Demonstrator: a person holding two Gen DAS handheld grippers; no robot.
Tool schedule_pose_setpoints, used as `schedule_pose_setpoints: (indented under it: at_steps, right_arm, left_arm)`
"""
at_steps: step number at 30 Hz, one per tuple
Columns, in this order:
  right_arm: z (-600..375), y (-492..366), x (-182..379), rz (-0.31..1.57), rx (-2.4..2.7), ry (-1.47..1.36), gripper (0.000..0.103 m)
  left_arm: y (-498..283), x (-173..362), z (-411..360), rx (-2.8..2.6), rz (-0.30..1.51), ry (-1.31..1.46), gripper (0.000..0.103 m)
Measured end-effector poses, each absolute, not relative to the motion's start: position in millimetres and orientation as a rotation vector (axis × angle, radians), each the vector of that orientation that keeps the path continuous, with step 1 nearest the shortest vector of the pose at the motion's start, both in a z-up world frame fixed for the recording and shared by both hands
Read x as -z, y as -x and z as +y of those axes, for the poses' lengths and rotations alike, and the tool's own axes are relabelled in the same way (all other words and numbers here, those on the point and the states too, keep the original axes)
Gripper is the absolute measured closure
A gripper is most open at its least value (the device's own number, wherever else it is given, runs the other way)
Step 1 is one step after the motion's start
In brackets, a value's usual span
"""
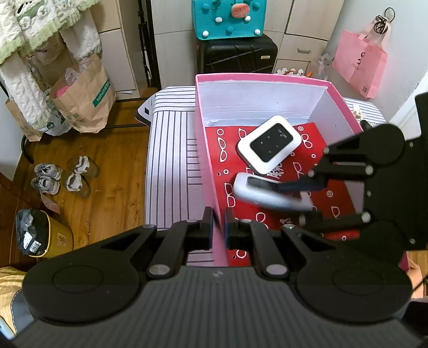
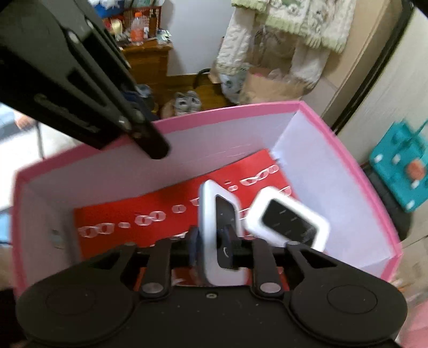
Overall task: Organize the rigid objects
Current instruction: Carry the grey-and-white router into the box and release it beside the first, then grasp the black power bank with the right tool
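Observation:
A pink box (image 1: 203, 139) with white inner walls stands on a striped surface; a red patterned sheet (image 1: 270, 214) lines its floor. A white pocket router with a black screen (image 1: 269, 144) lies inside it. My left gripper (image 1: 218, 222) is shut on the box's left wall. My right gripper (image 2: 214, 243) is shut on a second white device with a dark screen (image 2: 214, 214) and holds it on edge inside the box, above the sheet (image 2: 160, 203) and next to the router (image 2: 289, 216). The right gripper and its device (image 1: 264, 191) also show in the left wrist view.
The striped surface (image 1: 171, 150) drops to a wooden floor (image 1: 107, 171) on the left, with shoes (image 1: 64, 176) and paper bags (image 1: 85, 99). A black suitcase (image 1: 238, 56) with a teal bag (image 1: 230, 17) stands behind the box. A pink bag (image 1: 359, 63) hangs at the right.

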State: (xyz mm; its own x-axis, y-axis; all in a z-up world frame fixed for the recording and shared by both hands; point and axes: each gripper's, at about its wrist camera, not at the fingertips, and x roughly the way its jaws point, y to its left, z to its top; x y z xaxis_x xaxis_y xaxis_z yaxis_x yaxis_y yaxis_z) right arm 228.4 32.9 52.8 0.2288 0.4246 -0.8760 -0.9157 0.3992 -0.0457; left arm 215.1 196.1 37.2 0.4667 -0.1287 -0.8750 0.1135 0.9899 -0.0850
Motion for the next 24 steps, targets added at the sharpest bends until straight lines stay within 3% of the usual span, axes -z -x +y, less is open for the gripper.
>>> schedule_pose_setpoints:
  at_steps: [5,15,24]
  right_arm:
    - [12.1,-227.8,-60.6,0.987,-1.042,0.494,0.059]
    - [-96.2,-237.6,-102.7,0.912,-0.876,0.09,0.059]
    - [-202.1,-244.8,-89.0,0.872,-0.539,0.041,0.056]
  left_arm:
    - [-214.7,-37.3,195.0,0.144,1.076,0.014,0.096]
    - [-219.3,-38.3,195.6,0.146,1.097,0.014,0.096]
    - [-216.2,-37.5,189.1,0.128,1.076,-0.015,0.096]
